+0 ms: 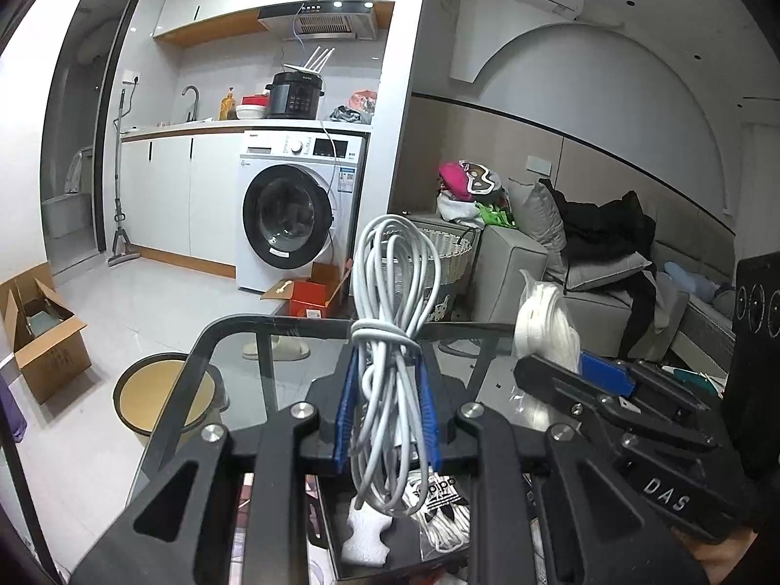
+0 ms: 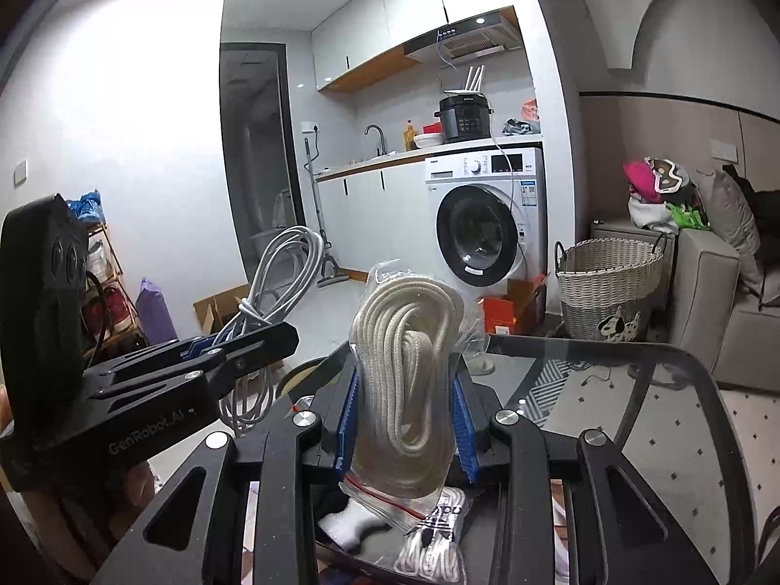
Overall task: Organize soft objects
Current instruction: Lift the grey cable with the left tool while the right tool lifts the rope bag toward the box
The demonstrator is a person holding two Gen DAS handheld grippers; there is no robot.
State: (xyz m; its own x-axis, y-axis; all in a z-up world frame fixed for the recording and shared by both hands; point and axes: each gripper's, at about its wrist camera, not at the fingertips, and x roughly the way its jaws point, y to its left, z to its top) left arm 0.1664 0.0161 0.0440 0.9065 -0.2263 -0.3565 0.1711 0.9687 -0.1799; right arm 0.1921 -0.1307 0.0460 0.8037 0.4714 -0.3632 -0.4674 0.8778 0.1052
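Grey cable bundle (image 1: 387,341) being pinched upright between the blue pads of the left gripper (image 1: 387,414), lifted above the glass table (image 1: 253,365). Bagged white rope coil (image 2: 409,370) being clamped likewise by the right gripper (image 2: 407,419). Both hanging in the air, neither put away yet. Seemingly midway: white laces (image 2: 434,536) and foam piece (image 1: 363,531) lying below, awaiting sorting. Wicker basket (image 2: 609,287) standing well apart.

The left gripper (image 1: 387,390) is clamping a coiled grey cable (image 1: 390,341) upright above the glass bench (image 1: 253,365); the right gripper (image 1: 565,370) is gripping bagged white rope (image 1: 546,321) alongside.
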